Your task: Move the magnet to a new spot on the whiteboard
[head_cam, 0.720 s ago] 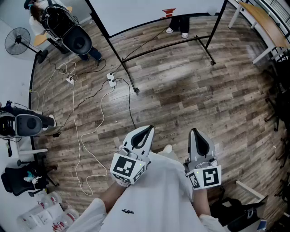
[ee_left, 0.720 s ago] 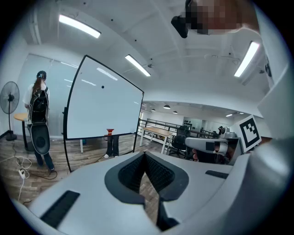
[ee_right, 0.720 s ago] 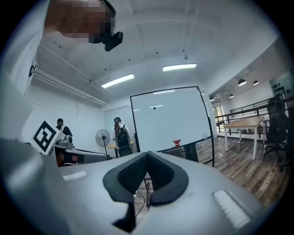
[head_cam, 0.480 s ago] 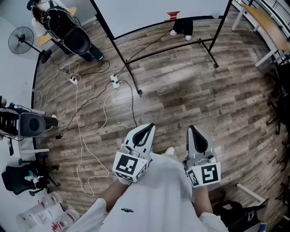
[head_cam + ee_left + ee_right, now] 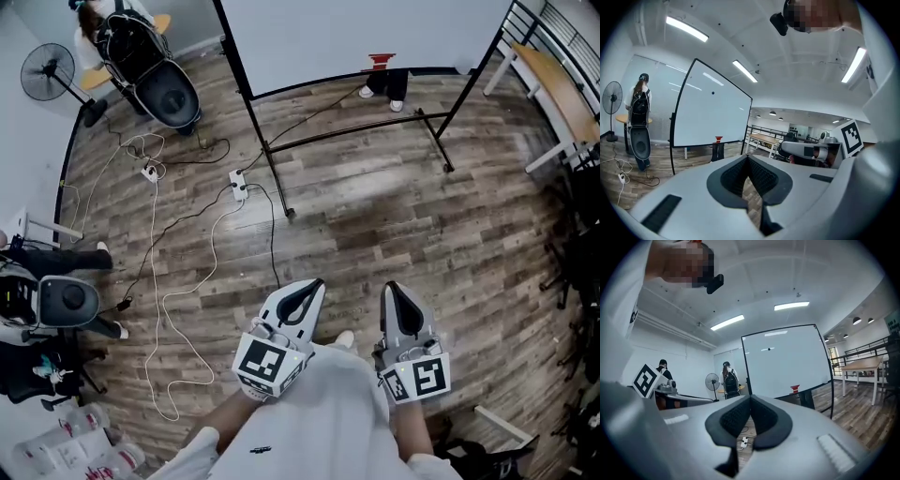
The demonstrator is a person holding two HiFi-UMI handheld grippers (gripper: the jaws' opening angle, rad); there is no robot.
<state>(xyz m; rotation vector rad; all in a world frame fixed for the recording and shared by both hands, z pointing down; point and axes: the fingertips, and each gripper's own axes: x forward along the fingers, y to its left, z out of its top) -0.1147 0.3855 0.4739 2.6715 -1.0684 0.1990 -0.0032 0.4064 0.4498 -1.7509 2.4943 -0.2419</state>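
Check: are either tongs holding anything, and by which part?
Nothing held. Left tongs and right tongs are both shut and empty; the magnet sits on the whiteboard, across the room.

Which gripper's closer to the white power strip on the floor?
Left. Head view: left gripper is back and right of the power strip; right gripper farther right.

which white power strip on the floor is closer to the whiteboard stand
The power strip right beside the stand's leg; the other strip lies farther left, toward the fan.

Bright, even; ceiling strip lights (image 5: pixel 791 306); soft glare on floor (image 5: pixel 375 192); strong fisheye edges.
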